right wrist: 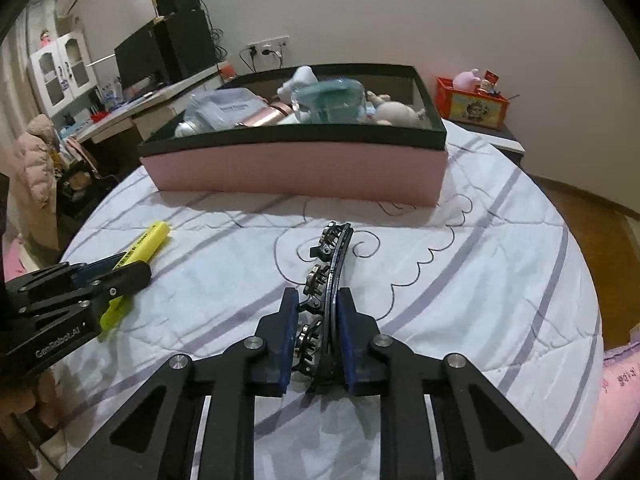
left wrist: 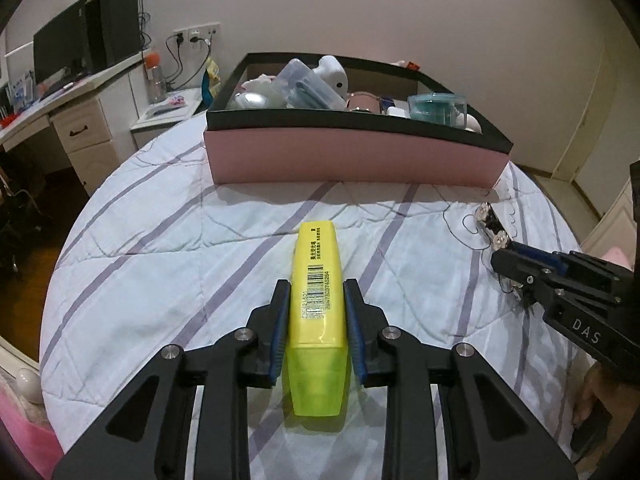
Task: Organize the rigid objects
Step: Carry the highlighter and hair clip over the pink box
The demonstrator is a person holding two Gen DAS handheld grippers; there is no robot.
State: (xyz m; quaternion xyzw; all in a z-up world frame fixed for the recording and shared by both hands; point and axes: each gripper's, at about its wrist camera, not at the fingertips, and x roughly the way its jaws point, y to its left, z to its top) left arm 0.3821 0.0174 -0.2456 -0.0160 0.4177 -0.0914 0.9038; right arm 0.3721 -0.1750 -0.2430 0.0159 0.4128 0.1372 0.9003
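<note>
Two grippers low over a striped bed [left wrist: 160,240]. Left gripper [left wrist: 317,316] jaws clamped on a yellow highlighter [left wrist: 318,280], pointing toward 12 o'clock. Right gripper [right wrist: 318,332] jaws clamped on a black hair clip [right wrist: 334,256] studded with metal pieces, at 3 o'clock from the highlighter. Pink box [left wrist: 352,156], black-rimmed and full of items, at 12 o'clock beyond both.
</note>
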